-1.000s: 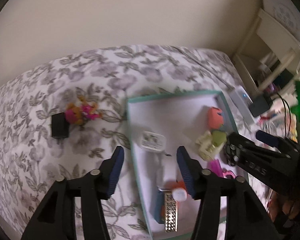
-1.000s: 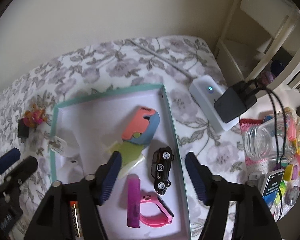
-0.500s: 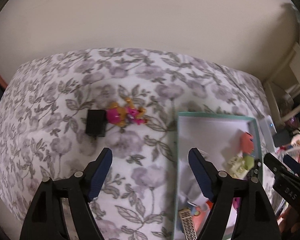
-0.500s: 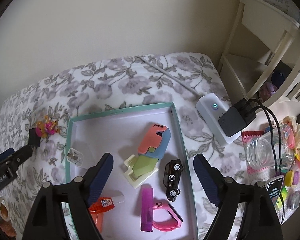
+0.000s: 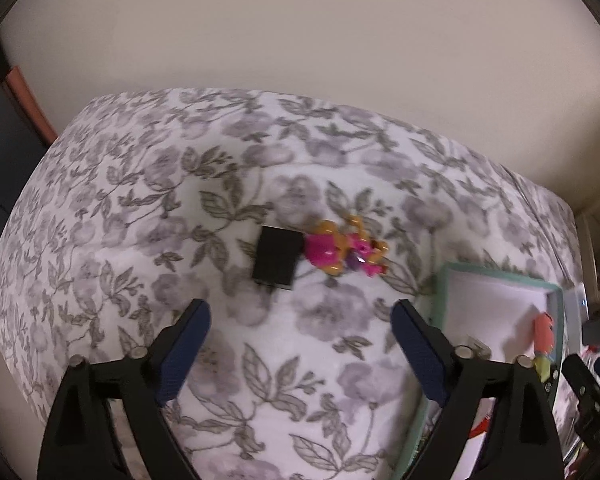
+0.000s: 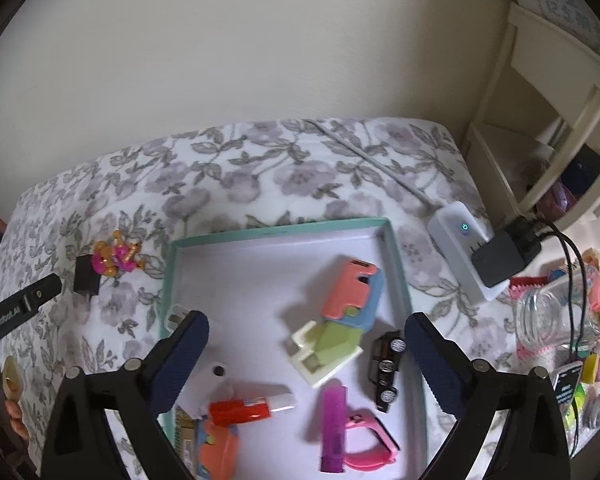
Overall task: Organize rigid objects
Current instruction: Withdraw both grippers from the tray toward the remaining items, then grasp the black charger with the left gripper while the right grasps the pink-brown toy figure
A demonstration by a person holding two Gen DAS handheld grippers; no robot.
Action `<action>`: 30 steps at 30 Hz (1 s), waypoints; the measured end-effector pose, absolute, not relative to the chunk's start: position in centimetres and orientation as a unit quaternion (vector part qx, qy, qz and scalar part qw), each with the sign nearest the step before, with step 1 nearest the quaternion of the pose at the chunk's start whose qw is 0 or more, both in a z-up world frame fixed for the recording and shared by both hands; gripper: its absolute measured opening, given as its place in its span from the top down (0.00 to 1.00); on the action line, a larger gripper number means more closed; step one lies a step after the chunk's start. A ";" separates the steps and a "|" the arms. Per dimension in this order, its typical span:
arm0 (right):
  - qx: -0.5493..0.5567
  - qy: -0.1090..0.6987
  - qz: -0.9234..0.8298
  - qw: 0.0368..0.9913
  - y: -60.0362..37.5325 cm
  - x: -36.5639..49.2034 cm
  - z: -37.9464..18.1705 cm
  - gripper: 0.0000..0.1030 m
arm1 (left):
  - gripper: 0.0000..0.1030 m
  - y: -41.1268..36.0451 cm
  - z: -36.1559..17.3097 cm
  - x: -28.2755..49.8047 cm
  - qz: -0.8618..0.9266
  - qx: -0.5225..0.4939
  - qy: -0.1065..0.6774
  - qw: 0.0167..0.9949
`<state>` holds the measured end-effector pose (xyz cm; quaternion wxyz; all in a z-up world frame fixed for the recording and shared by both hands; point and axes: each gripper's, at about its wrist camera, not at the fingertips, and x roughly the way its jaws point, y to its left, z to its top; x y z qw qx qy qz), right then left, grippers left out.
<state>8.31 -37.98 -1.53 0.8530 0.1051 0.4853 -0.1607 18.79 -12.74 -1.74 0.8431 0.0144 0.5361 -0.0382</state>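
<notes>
A small black block (image 5: 277, 257) and a pink-and-orange toy figure (image 5: 345, 251) lie side by side on the floral cloth (image 5: 148, 184). My left gripper (image 5: 300, 344) hovers just short of them, its jaws opening wide with nothing between them. My right gripper (image 6: 306, 354) hangs over the teal-rimmed tray (image 6: 396, 248), jaws also opening and empty. In the tray lie a coral-and-blue case (image 6: 352, 292), a cream-and-green piece (image 6: 326, 346), a black toy car (image 6: 388, 364), a purple stick (image 6: 334, 428), a pink band (image 6: 370, 444) and a red-and-white tube (image 6: 248, 406).
To the right of the tray sit a white power strip (image 6: 458, 248) with a black adapter (image 6: 500, 256) and cables, a clear jar (image 6: 552, 320) and colourful clutter. A cream shelf (image 6: 540, 92) stands at the far right. A wall runs behind the table.
My left gripper has swung left from above the tray to the black block and toy figure. Both grippers' jaws have spread wider. The right view has pulled back slightly.
</notes>
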 end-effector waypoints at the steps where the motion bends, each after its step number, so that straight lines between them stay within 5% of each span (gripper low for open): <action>1: 0.102 0.485 -0.156 0.855 -37.5 8.6 -1.5 0.03 | 0.03 -12.1 -1.8 19.1 -0.032 0.008 0.536 0.844; 30: 0.055 0.459 -0.031 0.886 -24.6 16.3 -4.8 0.03 | 0.03 -2.5 -3.9 23.4 0.011 -0.060 0.542 0.838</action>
